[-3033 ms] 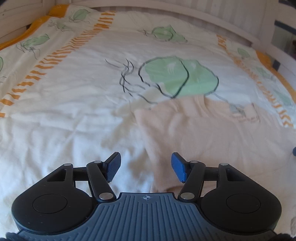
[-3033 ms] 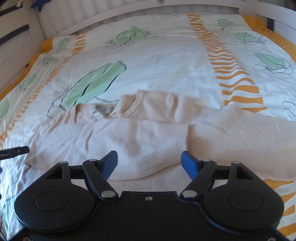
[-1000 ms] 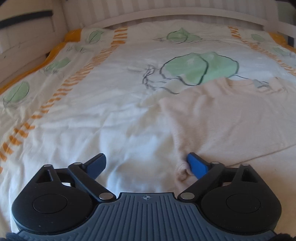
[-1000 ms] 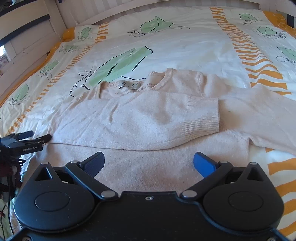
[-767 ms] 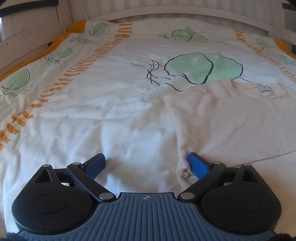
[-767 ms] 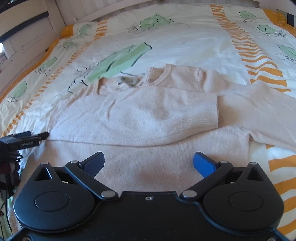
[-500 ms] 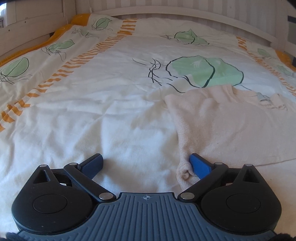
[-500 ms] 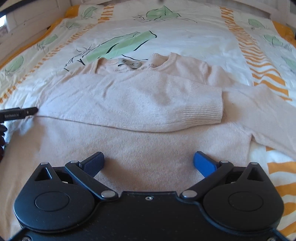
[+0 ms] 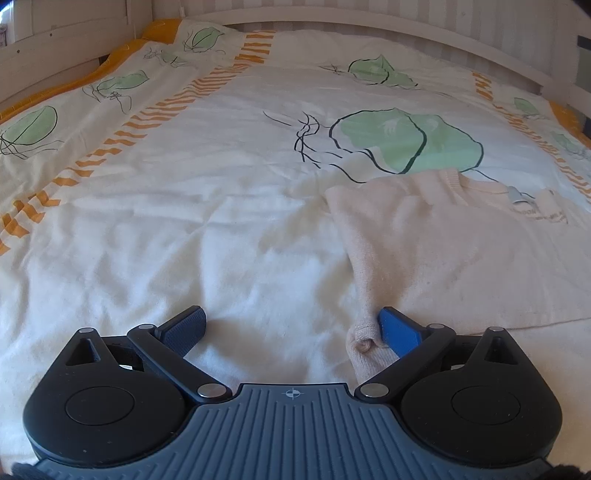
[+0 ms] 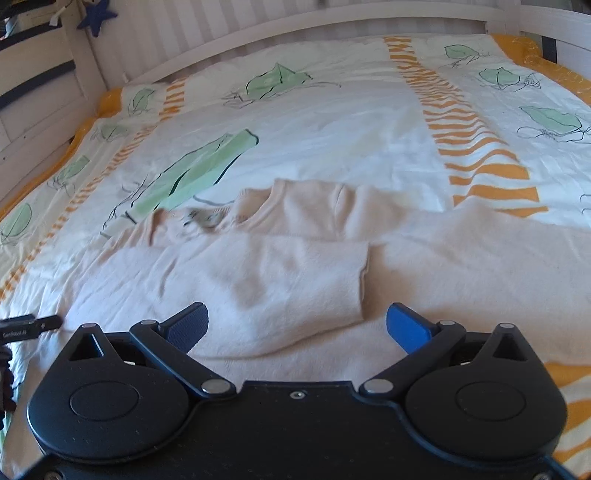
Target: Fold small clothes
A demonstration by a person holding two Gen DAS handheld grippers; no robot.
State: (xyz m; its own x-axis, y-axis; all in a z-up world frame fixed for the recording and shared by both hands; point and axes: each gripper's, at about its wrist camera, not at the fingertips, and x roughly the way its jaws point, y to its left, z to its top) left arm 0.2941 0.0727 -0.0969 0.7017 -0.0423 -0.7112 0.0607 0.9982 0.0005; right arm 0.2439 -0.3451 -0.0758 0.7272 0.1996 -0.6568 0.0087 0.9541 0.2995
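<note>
A pale pink knit sweater (image 10: 295, 273) lies flat on the bed, one sleeve folded across its chest with the cuff (image 10: 360, 284) near the middle; the other sleeve (image 10: 480, 243) stretches right. My right gripper (image 10: 297, 325) is open and empty, just above the sweater's lower body. In the left wrist view the sweater (image 9: 443, 251) lies at the right. My left gripper (image 9: 291, 328) is open at its left edge. A bunched fold of the knit (image 9: 364, 343) rests against the inside of the right fingertip (image 9: 397, 326); the left fingertip (image 9: 184, 326) is over the bare cover.
The bed cover (image 9: 184, 221) is white with green leaf prints and orange striped bands. A white wooden bed rail (image 10: 332, 18) runs along the far side and a side rail (image 9: 55, 62) at the left. The left gripper's tip (image 10: 29, 326) shows at the right wrist view's left edge.
The left gripper has stayed at the sweater's left edge with the fold against its right finger. The right wrist view has dropped lower and closer over the sweater. Both jaws stay open.
</note>
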